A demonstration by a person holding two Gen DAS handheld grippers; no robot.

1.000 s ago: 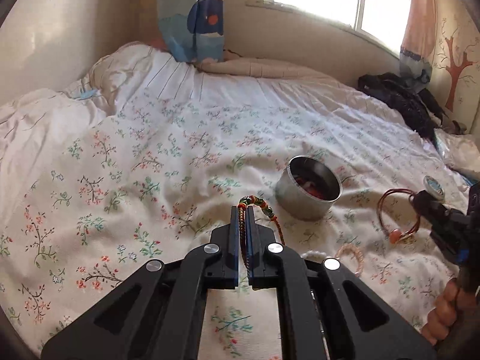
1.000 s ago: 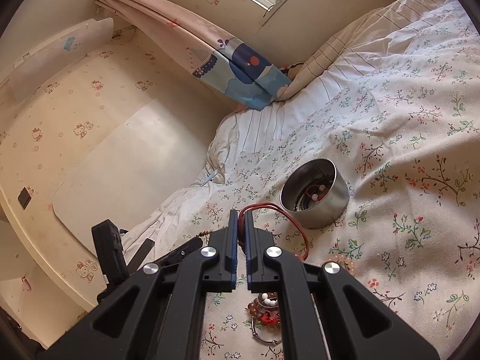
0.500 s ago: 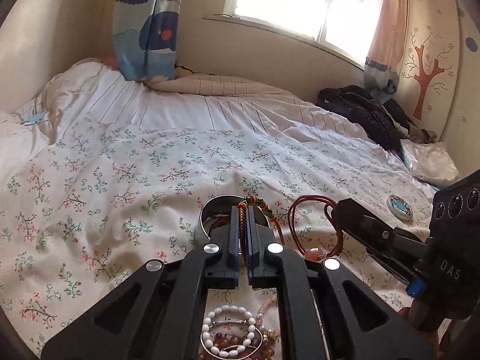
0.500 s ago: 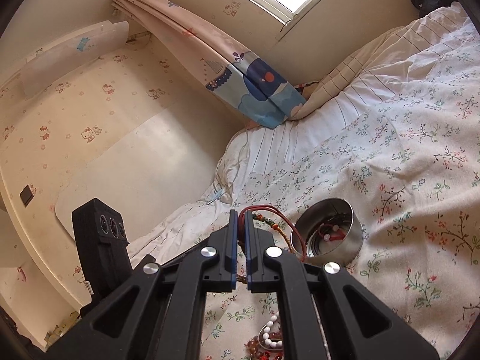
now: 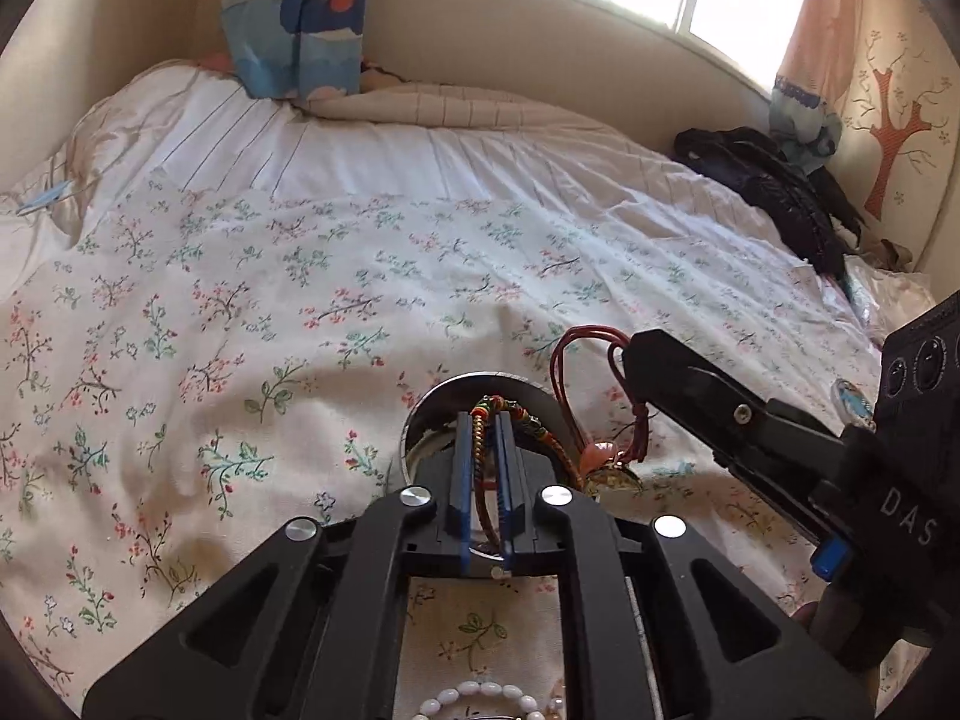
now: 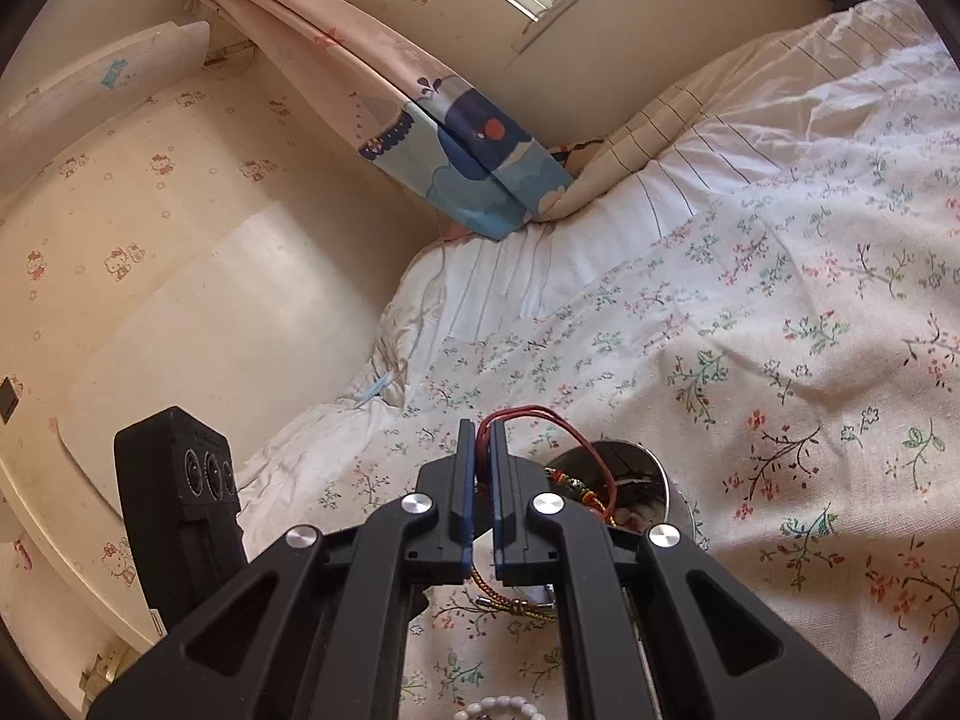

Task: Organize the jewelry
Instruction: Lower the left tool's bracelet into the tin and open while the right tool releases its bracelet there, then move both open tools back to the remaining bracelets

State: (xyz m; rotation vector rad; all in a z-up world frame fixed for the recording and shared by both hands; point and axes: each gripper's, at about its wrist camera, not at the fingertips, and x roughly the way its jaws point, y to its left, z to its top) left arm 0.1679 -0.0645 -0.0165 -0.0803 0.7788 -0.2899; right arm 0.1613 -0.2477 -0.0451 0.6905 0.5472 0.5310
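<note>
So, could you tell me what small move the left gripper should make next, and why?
Probably open the left gripper and let go. It is shut on the braided bracelet, which hangs right above the tin; the right gripper holds the red cord beside it and could follow.

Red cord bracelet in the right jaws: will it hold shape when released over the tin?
Probably not. The red cord bracelet loops slackly from the right gripper, so likely floppy. Its pendant bead hangs lowest, likely dropping first into the metal tin.
</note>
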